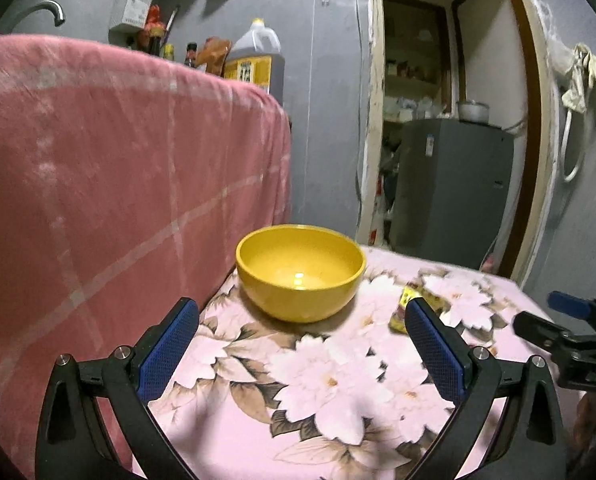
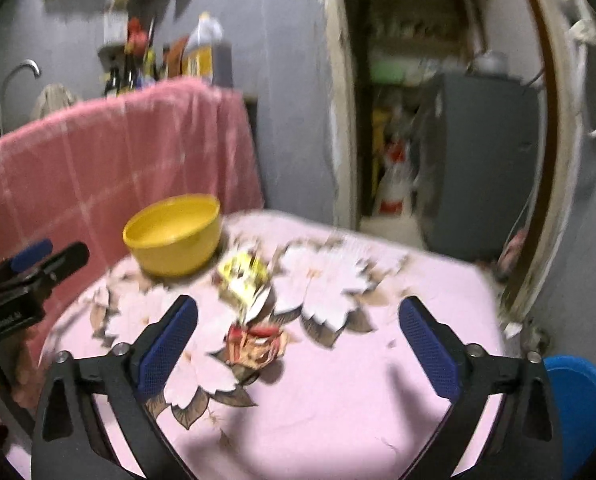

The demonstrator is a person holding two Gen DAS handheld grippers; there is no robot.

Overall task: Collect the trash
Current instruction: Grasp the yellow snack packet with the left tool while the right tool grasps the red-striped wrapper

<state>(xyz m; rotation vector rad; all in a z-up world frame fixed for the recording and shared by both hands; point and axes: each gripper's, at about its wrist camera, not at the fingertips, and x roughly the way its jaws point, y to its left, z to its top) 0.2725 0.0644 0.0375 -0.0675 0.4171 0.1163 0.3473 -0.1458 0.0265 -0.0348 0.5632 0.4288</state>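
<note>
Table (image 2: 337, 400) under pink floral cloth fills the lower half of both views; nothing collected so far, by my reading. Yellow bowl (image 1: 300, 272) sits at about 12 o'clock from the left gripper (image 1: 301, 344), near the table's far-left edge, and looks empty inside. Trash lies loose on the cloth: a yellow wrapper (image 2: 244, 276) just beside the bowl at its 4 o'clock, and a red-and-orange wrapper (image 2: 256, 346) just nearer the right gripper (image 2: 298, 344), at its 11 o'clock; blur makes it hard to say whether these two touch or are one piece. Both grippers stand wide apart with nothing between the blue pads, neither touching any trash. Left to do: approach, grasp, and drop each wrapper, probably into the bowl.
</note>
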